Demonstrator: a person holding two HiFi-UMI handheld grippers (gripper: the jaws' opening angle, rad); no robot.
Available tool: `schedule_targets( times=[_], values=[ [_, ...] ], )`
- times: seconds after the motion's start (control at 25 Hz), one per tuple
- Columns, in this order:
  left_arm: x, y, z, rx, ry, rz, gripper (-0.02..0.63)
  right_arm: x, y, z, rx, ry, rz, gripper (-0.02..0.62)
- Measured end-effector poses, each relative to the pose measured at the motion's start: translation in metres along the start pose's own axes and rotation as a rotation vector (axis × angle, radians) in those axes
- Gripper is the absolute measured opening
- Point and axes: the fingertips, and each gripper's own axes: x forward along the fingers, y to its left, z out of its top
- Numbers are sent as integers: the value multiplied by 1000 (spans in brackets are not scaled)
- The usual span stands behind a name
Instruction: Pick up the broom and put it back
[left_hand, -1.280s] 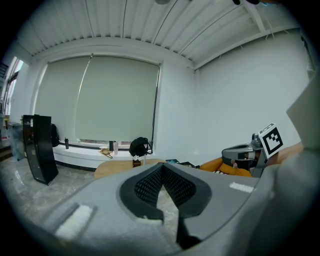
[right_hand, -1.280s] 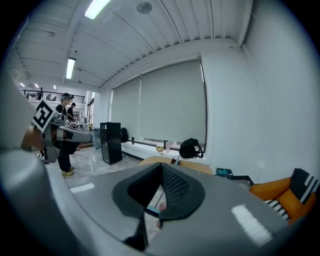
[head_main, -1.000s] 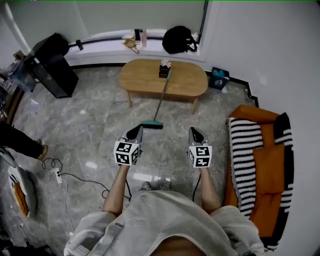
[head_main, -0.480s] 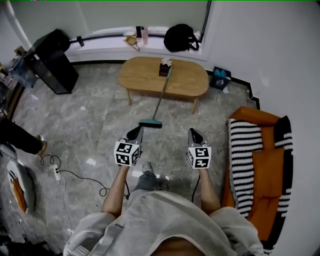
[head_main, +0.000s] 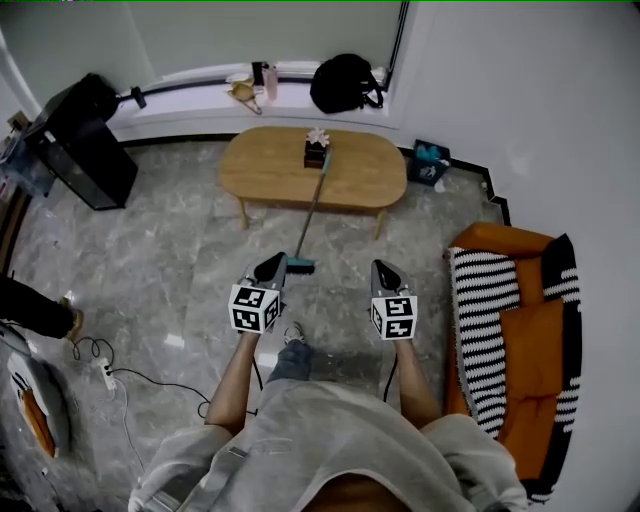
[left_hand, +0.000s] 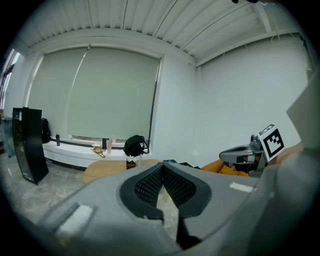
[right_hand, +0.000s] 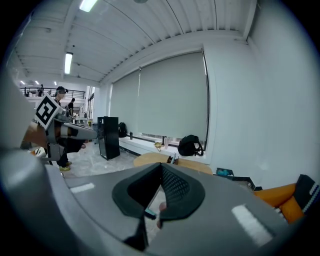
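The broom (head_main: 312, 208) leans against the wooden table (head_main: 265, 172). Its long handle runs away from the fingers and up to the table's edge beside a small dark box (head_main: 315, 152). Its teal head rests on the floor and, in the head view, appears just right of the left gripper (head_main: 272, 263) tips. The right gripper (head_main: 384, 270) is farther to the head's right. Both pairs of jaws are pressed together with nothing between them. Open marble floor (head_main: 170, 260) spreads left of the fingers, and a striped orange sofa (head_main: 530, 330) bounds the right. In the right gripper view only a teal sliver of the head shows beneath the jaws; the rest is hard to make out.
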Motion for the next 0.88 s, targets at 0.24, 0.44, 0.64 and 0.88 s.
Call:
schedule_targets(
  times=[0.24, 0.44, 0.64, 0.88],
  values=[
    [51, 48, 31, -4, -9, -44, 3, 60, -10, 39, -9, -5, -41, 0],
    [81, 93, 51, -6, -13, -68, 3, 108, -4, 60, -9, 1, -63, 0],
    [106, 126, 62, -4, -13, -97, 3, 145, -1, 72, -11, 4, -86, 0],
    [126, 153, 65, -11, -5, -121, 3, 172, 4, 76, -8, 19, -102, 0]
  ],
)
